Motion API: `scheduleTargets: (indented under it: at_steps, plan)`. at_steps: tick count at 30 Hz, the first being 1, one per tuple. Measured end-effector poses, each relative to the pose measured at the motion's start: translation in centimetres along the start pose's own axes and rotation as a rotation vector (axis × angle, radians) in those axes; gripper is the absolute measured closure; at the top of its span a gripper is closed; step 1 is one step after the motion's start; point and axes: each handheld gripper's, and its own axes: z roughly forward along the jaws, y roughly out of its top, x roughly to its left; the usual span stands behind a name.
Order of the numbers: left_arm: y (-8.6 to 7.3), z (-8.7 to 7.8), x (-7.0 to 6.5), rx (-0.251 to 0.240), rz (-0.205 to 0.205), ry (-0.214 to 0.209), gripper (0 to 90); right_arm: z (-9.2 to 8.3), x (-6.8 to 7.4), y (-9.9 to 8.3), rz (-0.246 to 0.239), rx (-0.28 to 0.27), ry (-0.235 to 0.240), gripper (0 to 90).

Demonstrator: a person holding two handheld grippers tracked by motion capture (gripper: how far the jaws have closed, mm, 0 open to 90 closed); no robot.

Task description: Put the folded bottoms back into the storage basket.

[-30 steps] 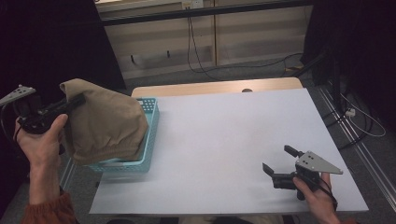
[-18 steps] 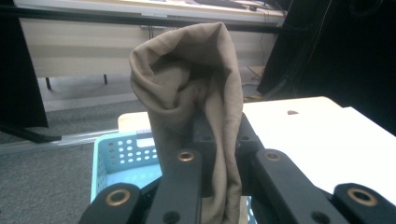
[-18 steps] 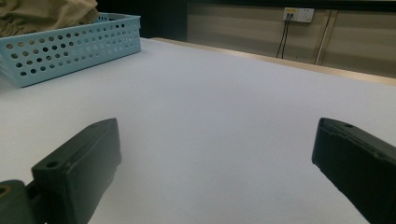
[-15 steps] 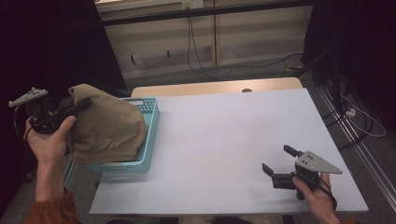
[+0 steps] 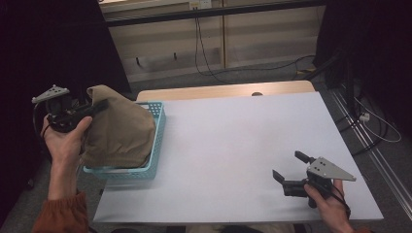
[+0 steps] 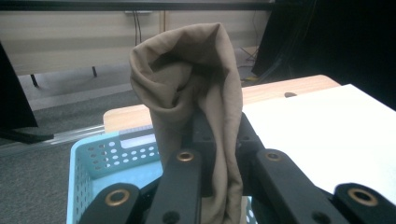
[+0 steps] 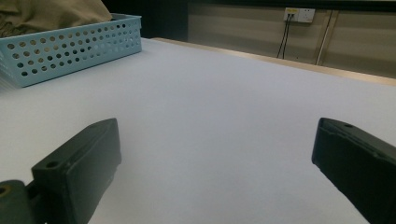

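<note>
The likeliest slip: the left gripper pinches only 1 bunched fold of the tan-brown cloth, which could pull free. The cloth hangs crumpled and limp over the perforated light-blue plastic basket at left of frame. The right gripper, lower right, rests wide open, empty.

White worktop mid-frame, wooden strip along its far edge. Black cables on grey floor, upper centre. Wall socket upper right.
</note>
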Motion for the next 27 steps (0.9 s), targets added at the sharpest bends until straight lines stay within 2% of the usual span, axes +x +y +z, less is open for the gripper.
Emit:
scheduleTargets:
  at_steps: [1,9,12,17,19,24,27]
  plan:
    - [0.1,0.6,0.3,0.007,-0.006,0.000,84.3,0.0,0.0,0.0,0.000,0.000,0.001,1.4]
    - [0.0,2.4,1.0,0.021,-0.035,-0.013,84.2,0.0,-0.1,0.0,0.001,0.001,0.000,1.4]
    - [0.0,3.0,1.1,0.026,-0.031,-0.024,84.1,0.0,-0.1,0.0,0.000,0.001,0.000,1.5]
    - [0.1,3.9,0.7,0.041,0.003,-0.055,84.1,0.1,-0.1,0.0,0.001,0.001,0.001,1.4]
    - [0.1,4.3,0.7,0.043,0.012,-0.055,84.1,0.1,-0.1,0.0,0.001,0.002,0.000,1.4]
    - [-0.3,5.7,1.7,0.054,-0.008,-0.041,83.9,0.1,-0.1,-0.1,0.000,0.004,0.003,1.5]
    - [-0.4,6.3,2.0,0.057,-0.016,-0.049,83.9,0.1,-0.2,-0.1,0.001,0.005,0.002,1.4]
